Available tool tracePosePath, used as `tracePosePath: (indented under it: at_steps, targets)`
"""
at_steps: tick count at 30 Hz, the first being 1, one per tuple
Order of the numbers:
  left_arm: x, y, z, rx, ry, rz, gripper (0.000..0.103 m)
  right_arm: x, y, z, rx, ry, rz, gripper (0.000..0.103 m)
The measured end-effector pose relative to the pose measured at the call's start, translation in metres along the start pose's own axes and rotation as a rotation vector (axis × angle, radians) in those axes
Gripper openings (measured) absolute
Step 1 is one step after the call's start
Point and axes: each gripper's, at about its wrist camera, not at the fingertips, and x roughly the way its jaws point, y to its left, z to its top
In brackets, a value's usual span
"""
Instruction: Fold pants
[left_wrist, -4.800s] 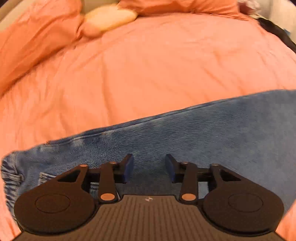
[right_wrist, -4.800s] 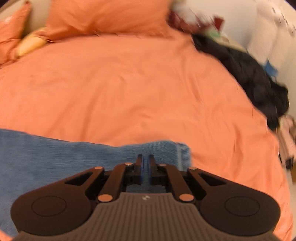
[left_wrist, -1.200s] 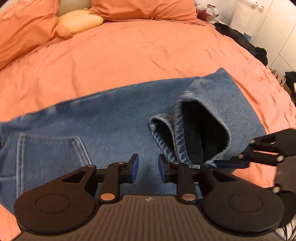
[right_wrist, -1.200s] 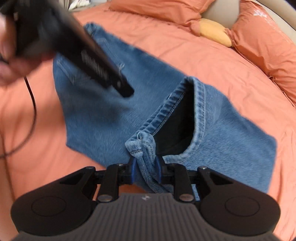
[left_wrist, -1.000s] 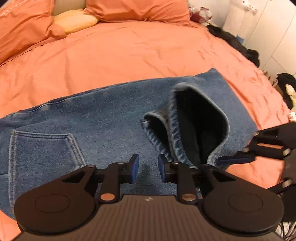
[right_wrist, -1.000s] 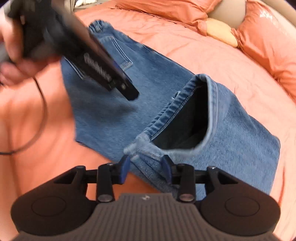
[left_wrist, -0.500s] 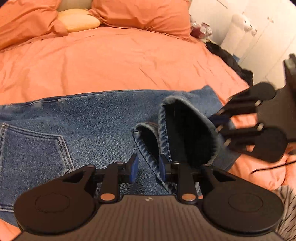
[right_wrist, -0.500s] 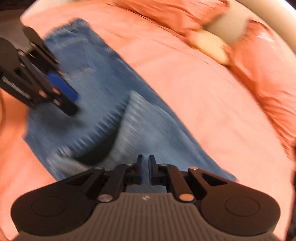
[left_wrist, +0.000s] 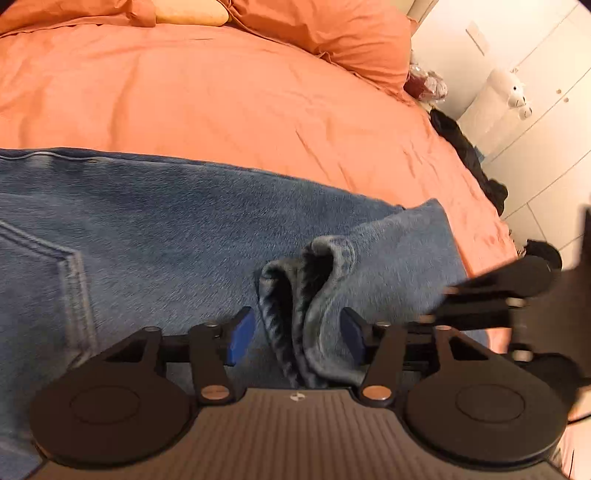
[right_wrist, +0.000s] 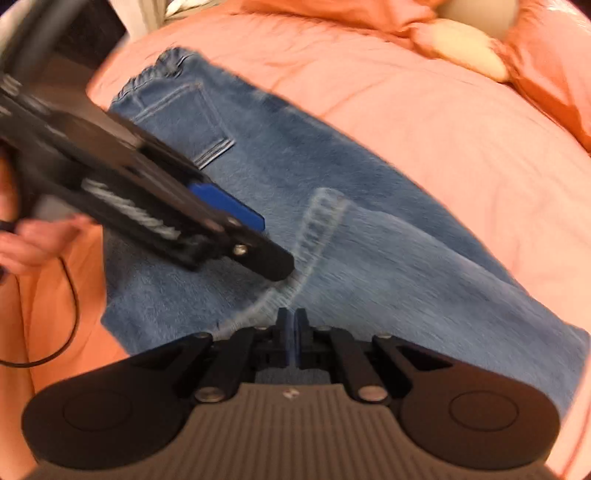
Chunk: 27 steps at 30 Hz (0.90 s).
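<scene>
blue jeans (left_wrist: 177, 229) spread flat across the orange bed (left_wrist: 207, 99), waist and back pocket (right_wrist: 184, 118) at one end, legs already doubled over toward that pocket. bunched hem (left_wrist: 314, 295) of the folded-over leg standing up in a loose loop, on the side away from the pocket.

left claw (left_wrist: 295, 330) set wide around that hem, blue pads either side of the bunched cloth, jaws just opened further, denim between them but not pinched as far as can be seen. right claw (right_wrist: 291, 341) fully closed, just beside the hem on the leg side; tips low over the denim, nothing visibly caught between them, though blur makes that hard to confirm. hand (right_wrist: 33, 240) of the person visible behind the left claw in the right wrist view, cable trailing below it.

denim likely heavy for cloth, thick and fairly stiff at seams, limp everywhere else; not fragile, not slippery, likely to drag on the bedding rather than slide. will sag between two holds, so best taken at two well separated points. stitched hem the firmest place to pinch: double layer, gives the pads an edge to bite. better to catch both layers of the hem together, near its two corners, than a single ply in the middle. waistband near the pocket a good anchor too.
</scene>
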Motion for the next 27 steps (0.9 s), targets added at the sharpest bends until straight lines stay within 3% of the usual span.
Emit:
tracePosePath:
  at_steps: [3, 7, 9, 11, 16, 18, 22, 25, 27]
  targets:
    - [0.013, 0.0, 0.003, -0.011, -0.023, -0.026, 0.071, -0.021, -0.014, -0.014, -0.015, -0.018, -0.071, 0.003]
    - [0.028, -0.005, 0.004, 0.003, -0.035, -0.001, 0.074, -0.035, -0.035, -0.038, -0.014, 0.0, -0.143, 0.003]
    - [0.026, -0.01, 0.002, 0.024, -0.065, 0.017, 0.064, -0.041, -0.043, -0.051, -0.016, 0.021, -0.202, 0.003]
    - [0.014, -0.018, 0.0, 0.069, -0.114, 0.03, 0.027, -0.044, -0.05, -0.062, -0.015, 0.033, -0.257, 0.003]
    - [-0.032, -0.045, 0.021, 0.139, -0.204, -0.023, 0.012, -0.063, -0.074, -0.084, 0.028, 0.016, -0.292, 0.003]
    - [-0.038, -0.055, 0.036, 0.169, -0.179, -0.007, 0.012, -0.068, -0.076, -0.087, 0.032, 0.017, -0.302, 0.003]
    - [-0.018, -0.057, 0.046, 0.236, -0.109, 0.104, 0.012, -0.066, -0.078, -0.089, 0.059, 0.021, -0.258, 0.003]
    - [0.016, -0.039, 0.04, 0.201, -0.022, 0.166, 0.012, -0.048, -0.08, -0.092, 0.095, 0.078, -0.227, 0.003]
    - [0.032, -0.031, 0.033, 0.188, -0.005, 0.191, 0.013, -0.035, -0.083, -0.098, 0.129, 0.091, -0.21, 0.004]
